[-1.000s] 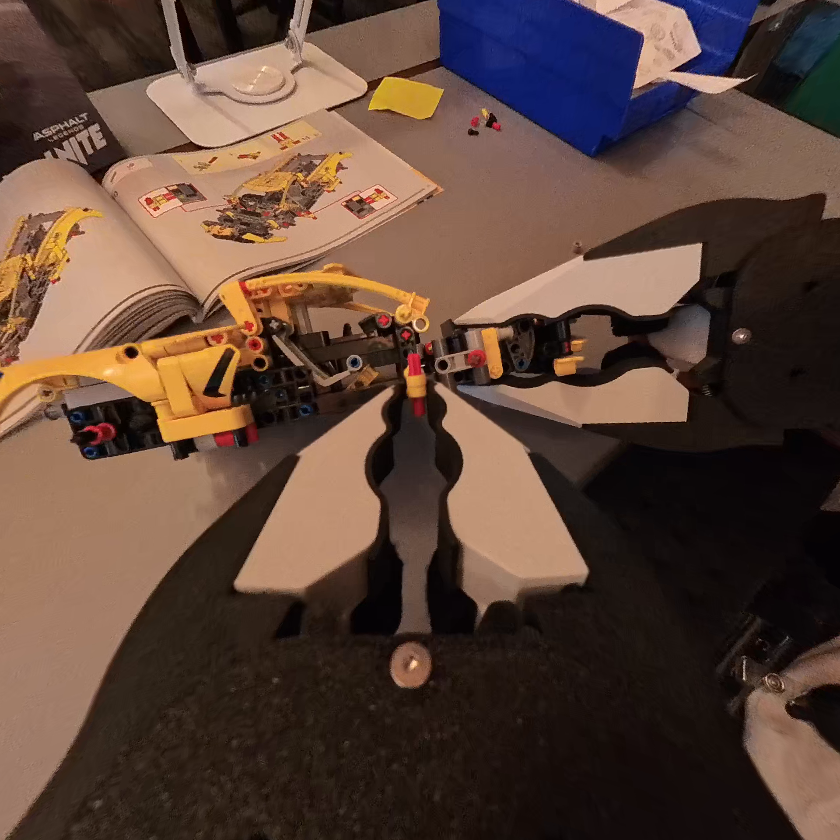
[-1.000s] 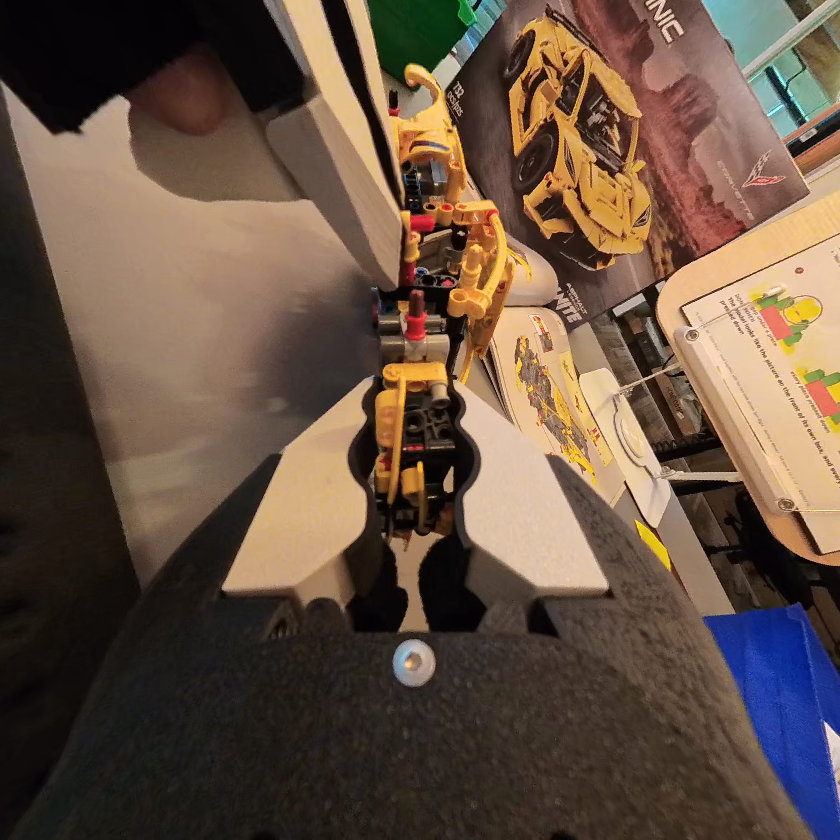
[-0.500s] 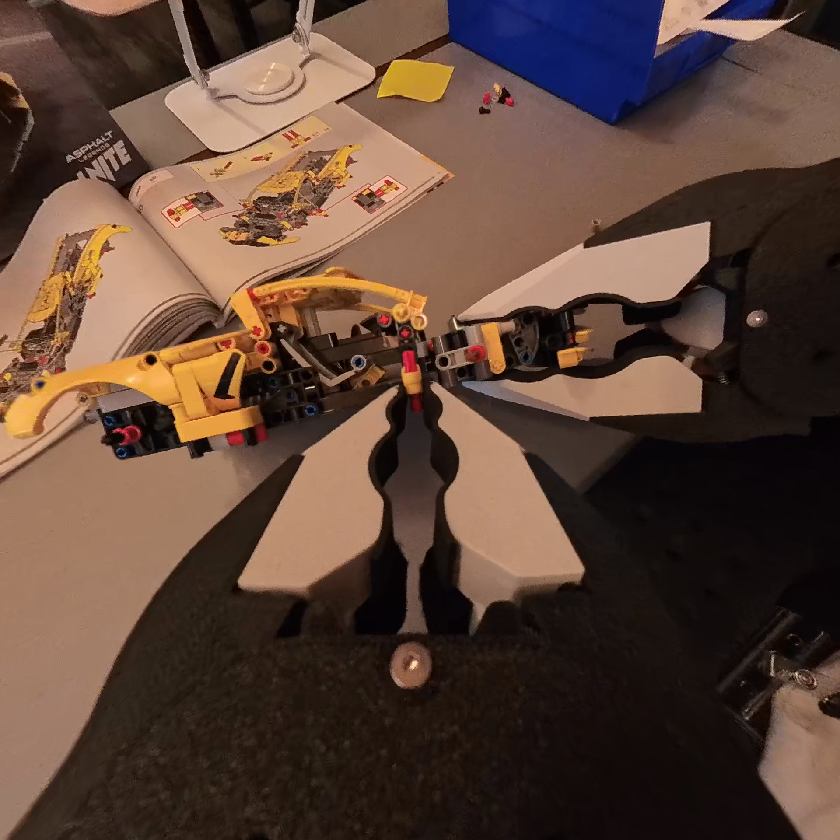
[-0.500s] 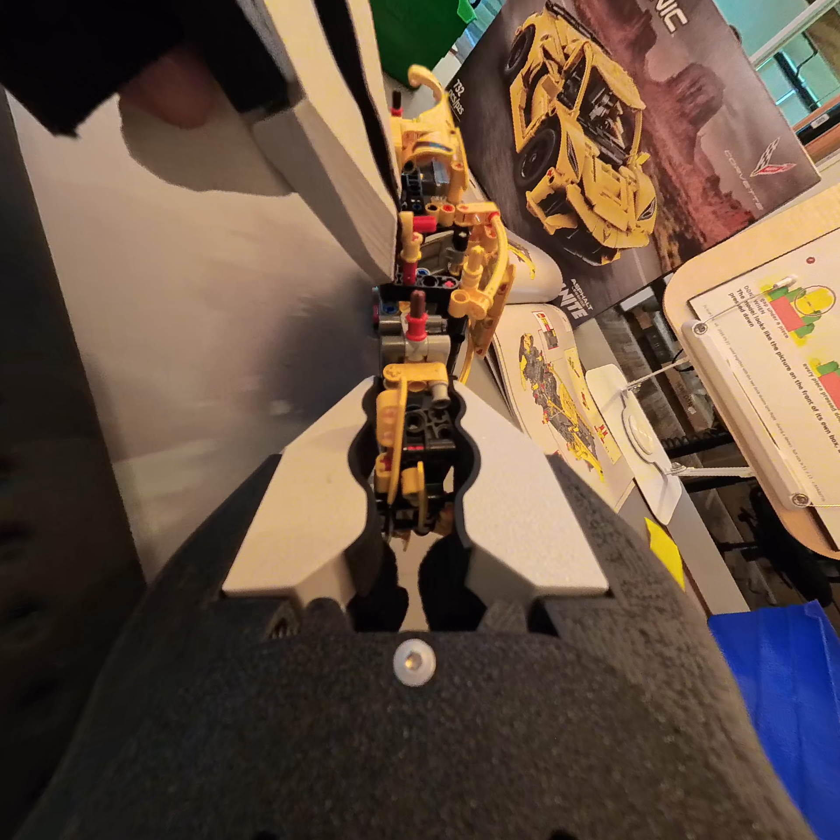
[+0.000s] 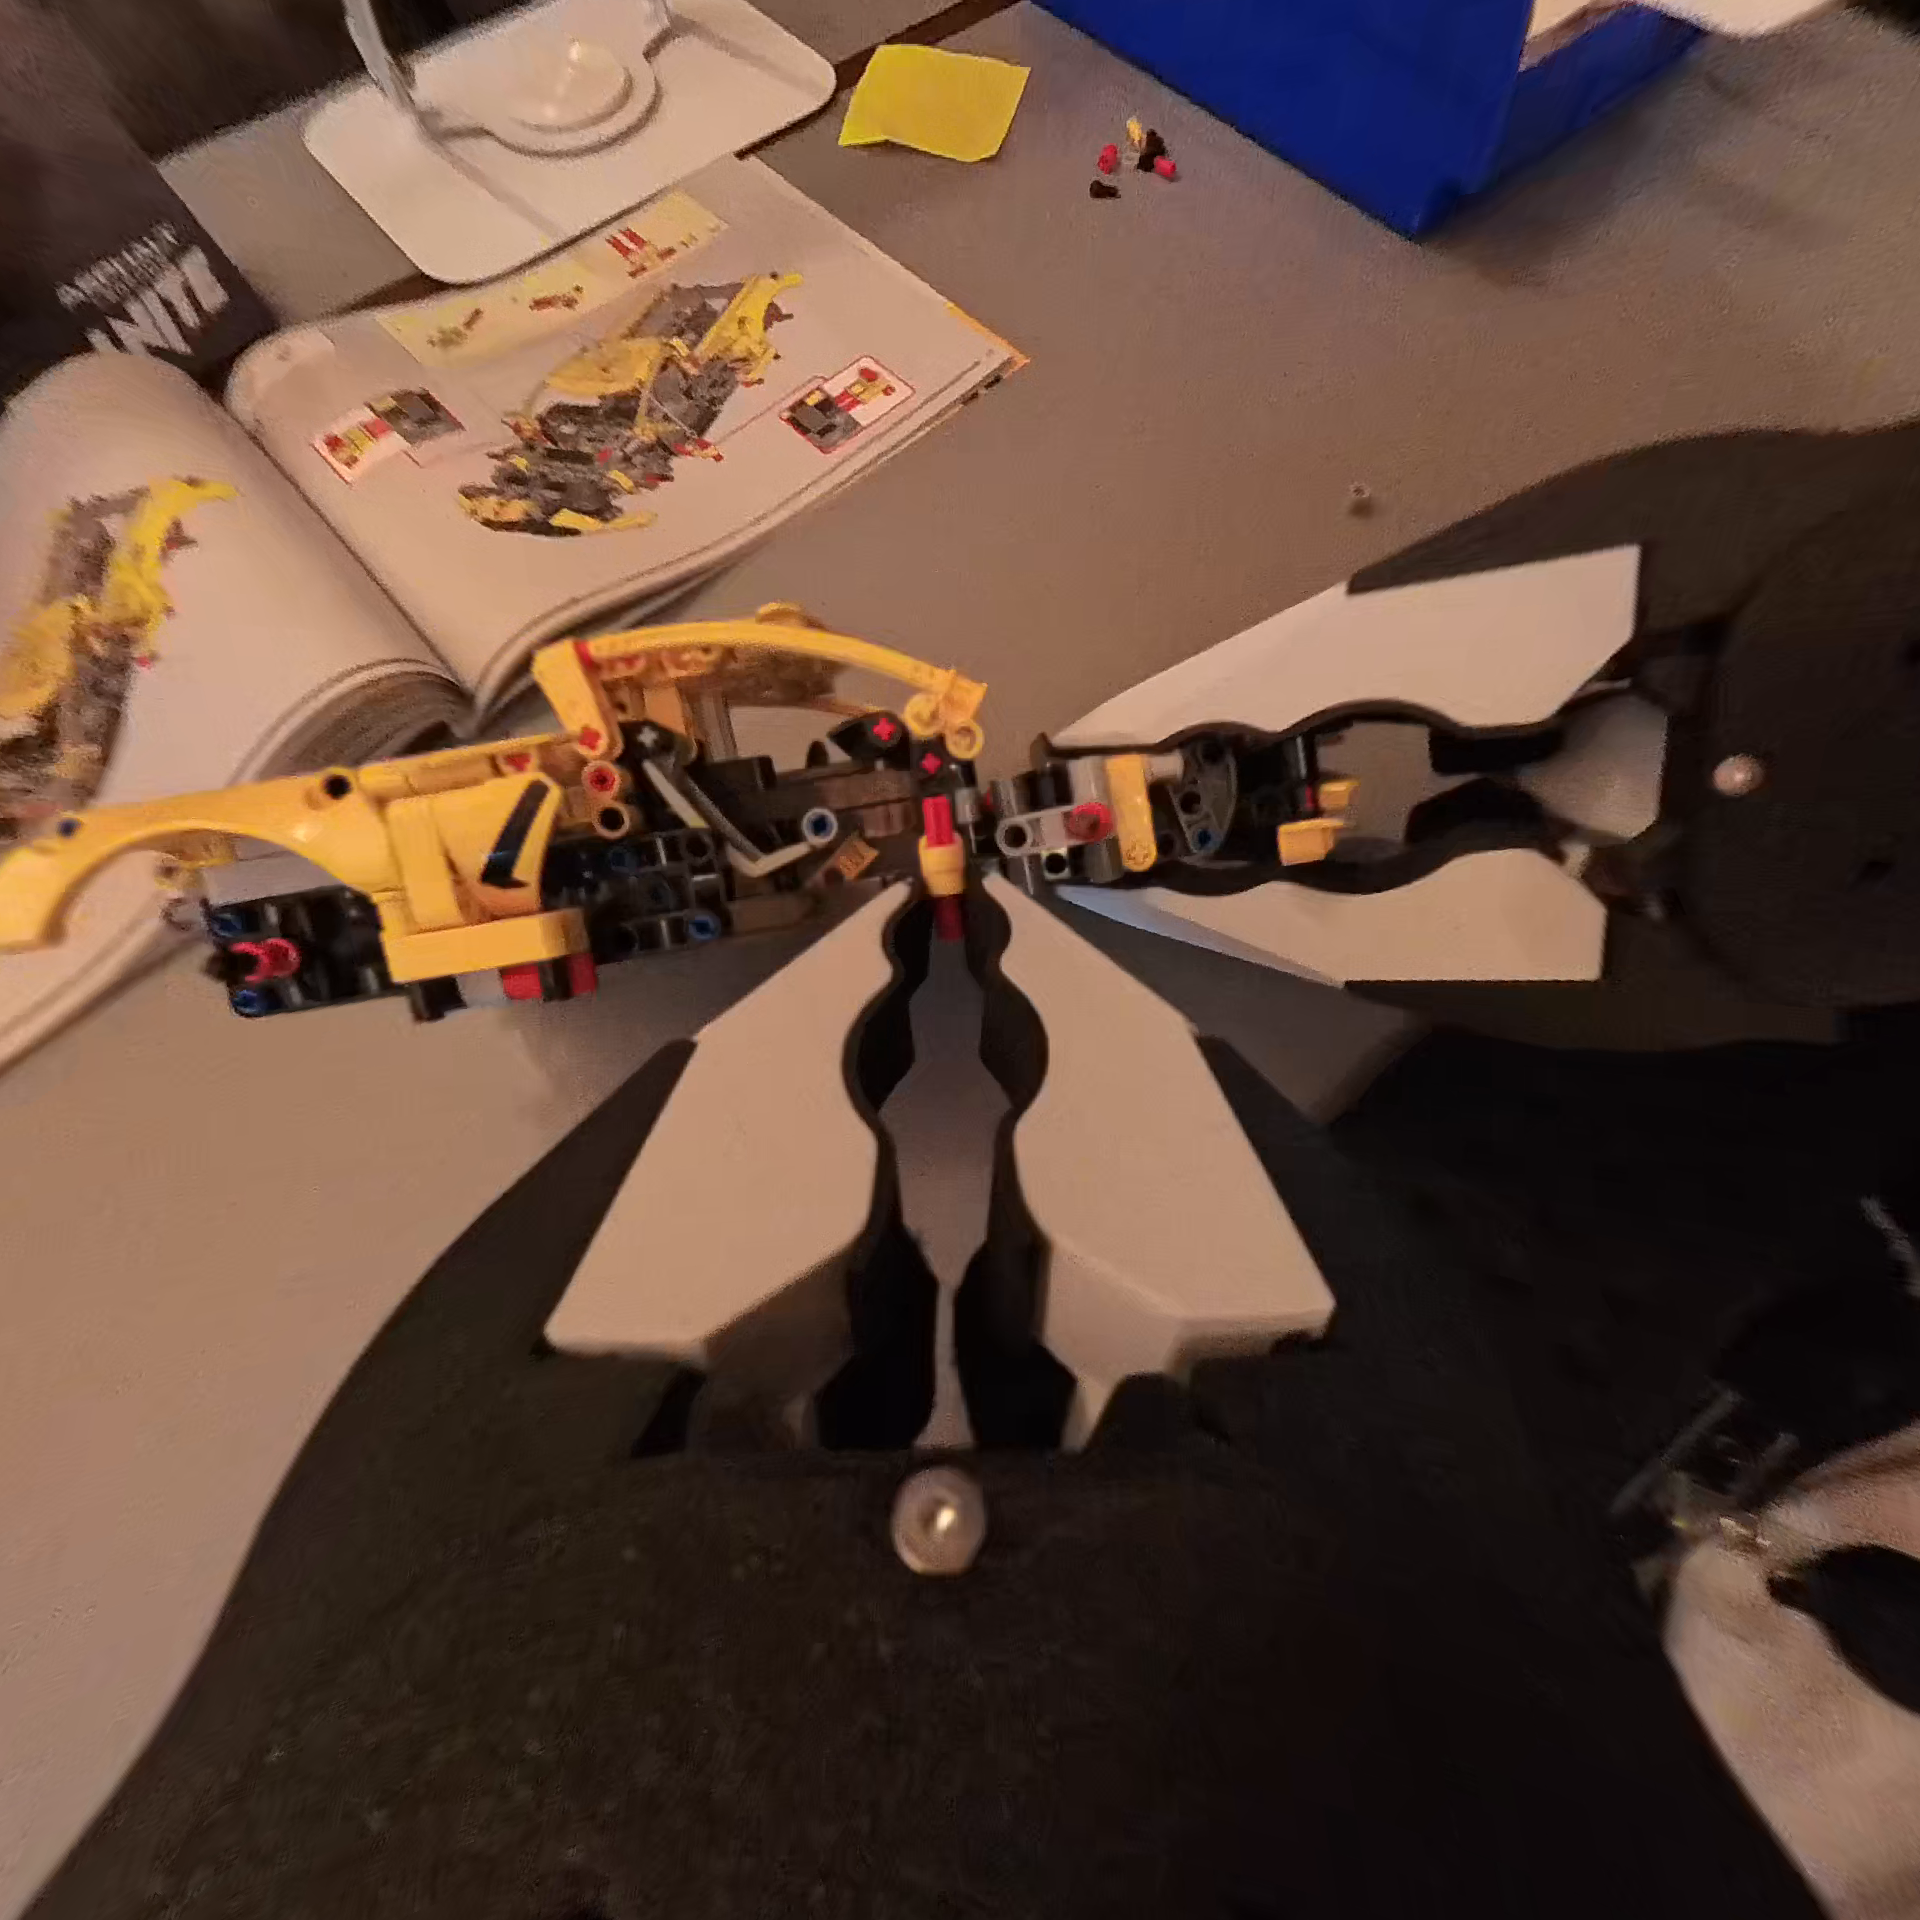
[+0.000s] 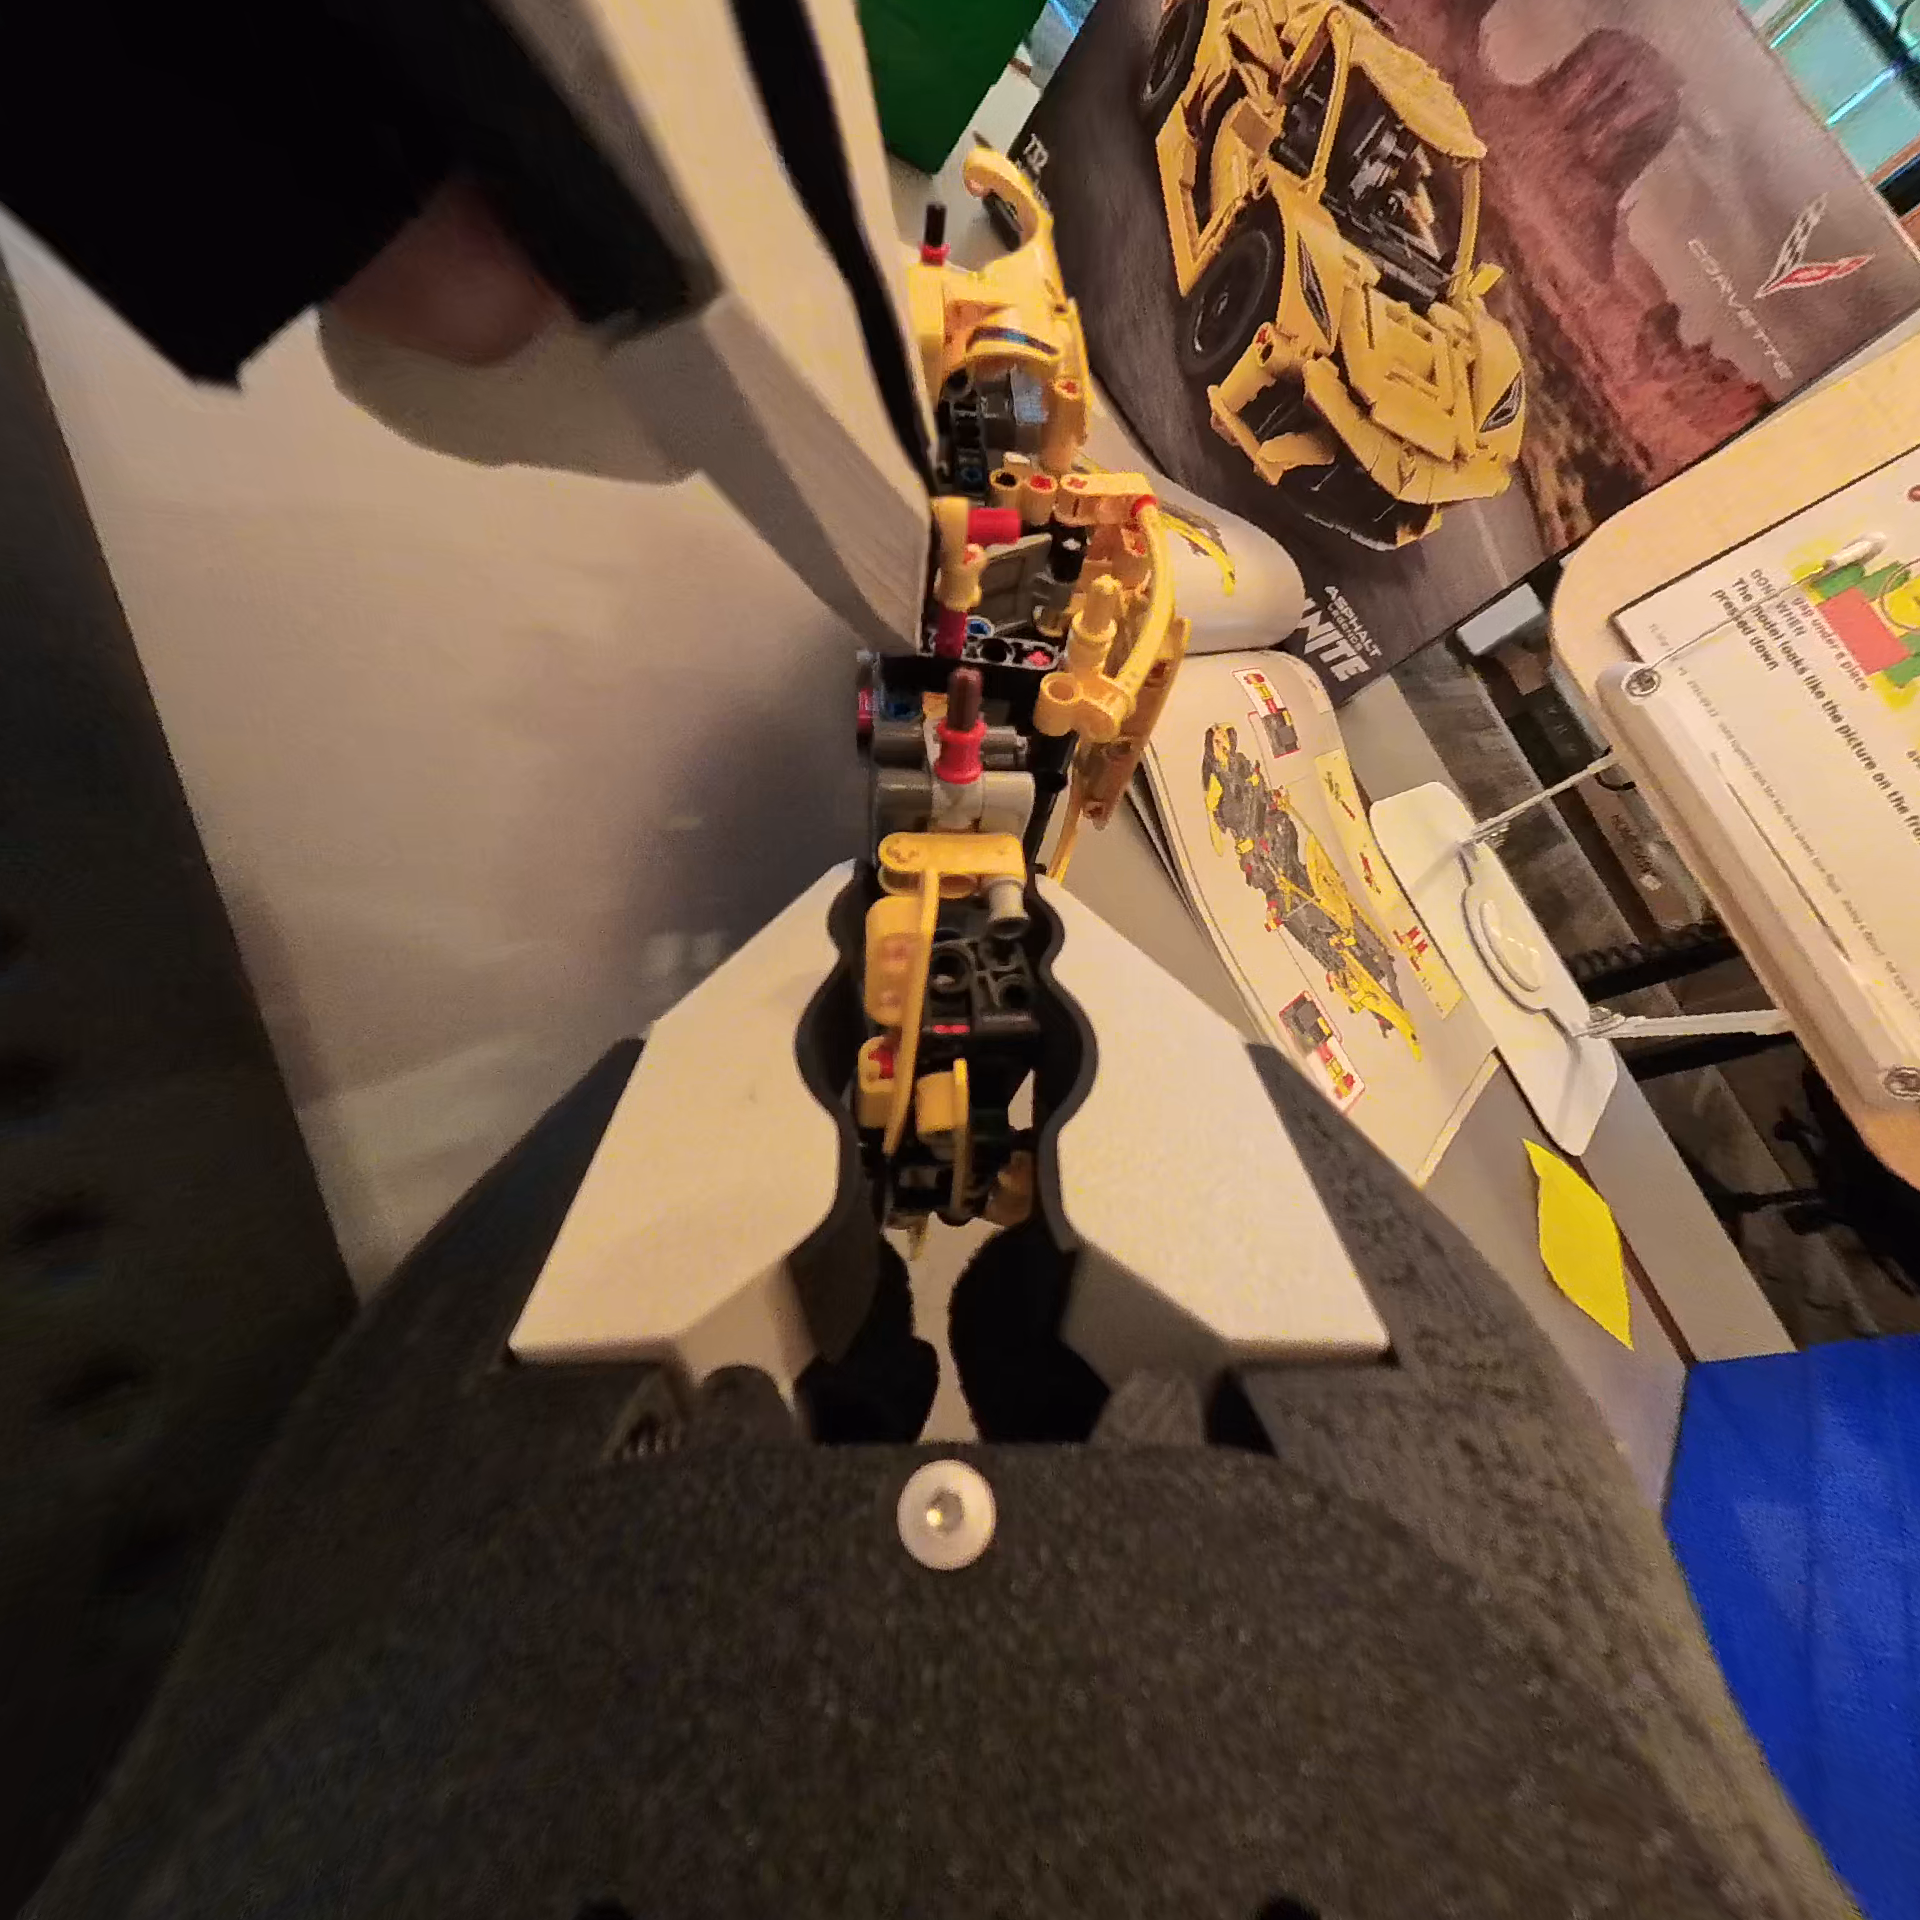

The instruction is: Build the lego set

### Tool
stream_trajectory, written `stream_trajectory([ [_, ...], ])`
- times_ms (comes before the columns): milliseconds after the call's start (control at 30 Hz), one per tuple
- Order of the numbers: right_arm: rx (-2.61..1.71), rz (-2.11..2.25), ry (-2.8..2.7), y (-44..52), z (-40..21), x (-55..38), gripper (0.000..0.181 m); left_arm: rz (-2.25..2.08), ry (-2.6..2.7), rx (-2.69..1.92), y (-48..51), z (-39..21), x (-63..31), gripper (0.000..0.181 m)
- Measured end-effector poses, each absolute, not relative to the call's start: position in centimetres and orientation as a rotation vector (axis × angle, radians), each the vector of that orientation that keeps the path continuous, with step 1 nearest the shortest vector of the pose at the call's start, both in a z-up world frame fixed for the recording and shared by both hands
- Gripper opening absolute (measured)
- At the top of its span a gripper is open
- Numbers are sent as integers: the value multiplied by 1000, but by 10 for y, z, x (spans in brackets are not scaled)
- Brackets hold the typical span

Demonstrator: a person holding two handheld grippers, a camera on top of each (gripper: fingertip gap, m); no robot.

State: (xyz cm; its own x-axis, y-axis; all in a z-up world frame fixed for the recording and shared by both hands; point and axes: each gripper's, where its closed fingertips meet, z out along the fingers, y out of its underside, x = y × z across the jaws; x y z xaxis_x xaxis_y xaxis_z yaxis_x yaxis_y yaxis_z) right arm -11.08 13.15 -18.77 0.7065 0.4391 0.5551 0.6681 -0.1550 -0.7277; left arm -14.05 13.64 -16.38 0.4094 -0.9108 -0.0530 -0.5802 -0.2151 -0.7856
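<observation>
Yellow model [image 5: 582, 821]: my right gripper [image 5: 1049, 810] clamps its end, left gripper [image 5: 945, 894] pinches its red pin [image 5: 943, 906]. Only right view shows box [image 6: 1455, 260] behind model.

We note a blue bin [image 5: 1382, 94] at the far edge of the grey table [image 5: 1195, 395], with a yellow paper scrap [image 5: 935, 104] beside it. A white stand base [image 5: 561, 114] sits behind the scrap. In the right wrist view, a green bin [image 6: 945, 62] stands far off, and a framed card [image 6: 1787, 748] lies on a wooden tabletop [image 6: 1683, 520].
</observation>
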Motion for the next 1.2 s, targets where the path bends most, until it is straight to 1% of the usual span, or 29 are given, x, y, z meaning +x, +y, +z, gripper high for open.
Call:
stream_trajectory([
  [100,-1785,-289,-889,132,-188,-112,24,-706,1265,-1986,136,-164,-141,6],
  [267,-1792,-305,-888,132,-189,-111,24,-385,1470,-1885,138,-167,-142,6],
  [400,-1797,-295,-881,133,-189,-109,24,-489,1521,-1914,138,-167,-139,6],
  [533,-1847,-156,-797,136,-190,-102,25,-454,1520,-1839,140,-165,-132,7],
  [567,-1860,-113,-776,137,-189,-102,25,-473,1500,-1824,142,-163,-129,9],
  [633,-1884,1,-735,137,-189,-103,25,-570,1465,-1815,139,-159,-124,32],
  [700,-1894,57,-715,137,-188,-103,25,-681,1393,-1791,137,-148,-122,36],
  [833,-1922,155,-661,139,-188,-97,25,-785,1310,-1703,138,-135,-131,37],
  [900,-1950,246,-624,139,-189,-93,25,-709,1316,-1615,150,-139,-140,36],
  [1033,-2008,396,-590,146,-190,-84,25,-339,1443,-1394,174,-155,-152,36],
  [1200,-2075,480,-574,154,-183,-77,25,-63,1572,-1088,178,-151,-136,38],
])
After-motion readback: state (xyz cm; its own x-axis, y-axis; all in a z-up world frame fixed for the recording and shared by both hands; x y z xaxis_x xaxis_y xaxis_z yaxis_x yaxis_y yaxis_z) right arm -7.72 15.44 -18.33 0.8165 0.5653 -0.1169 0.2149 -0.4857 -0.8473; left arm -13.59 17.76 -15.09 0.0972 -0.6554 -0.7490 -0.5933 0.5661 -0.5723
